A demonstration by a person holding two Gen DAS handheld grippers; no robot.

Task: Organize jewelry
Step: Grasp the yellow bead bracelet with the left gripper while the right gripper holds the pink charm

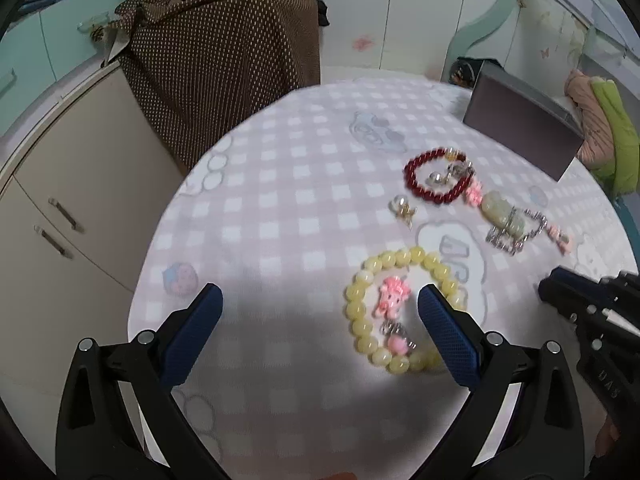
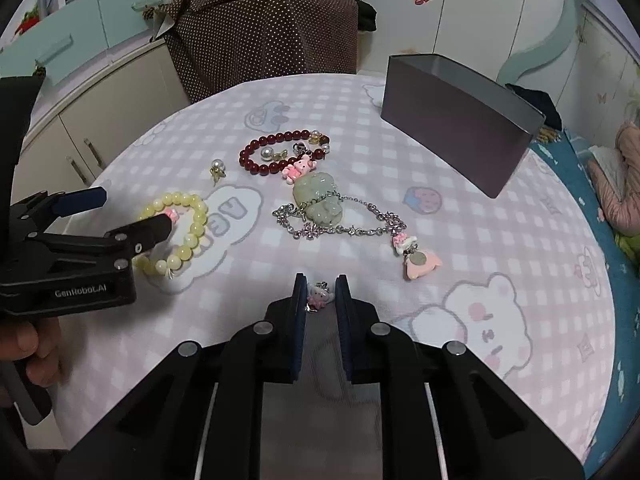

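Nearest to us, the right gripper (image 2: 319, 290) has its jaws drawn narrow around a small pink charm (image 2: 319, 297) on the checked tablecloth (image 2: 500, 216); the charm sits between the pads, though we cannot tell whether they actually press it. We judge it light, hard and slippery, with a tiny metal ring that could snag the cloth, so a hold across its body seems safest. Next, our left gripper (image 1: 320, 304) stands wide open, one finger over the yellow bead bracelet (image 1: 360, 304), a stiff-beaded, probably elastic loop we reckon best taken by pinching one side of the beads; a pink figurine (image 1: 392, 298) lies inside it. Further on, a pale green pendant (image 2: 318, 200) lies tangled with a silver chain (image 2: 360, 230) ending in a pink charm cluster (image 2: 418, 262); limp, and likely to drag its neighbours. Beyond, a dark red bead bracelet (image 2: 264, 160) touches a pink bear charm (image 2: 298, 168), with a pearl earring (image 2: 217, 170) just beside. Farthest, an open grey box (image 2: 460, 128) stands well apart, nothing blocking the way to it; behind, a brown dotted cloth (image 2: 260, 36) drapes a cabinet
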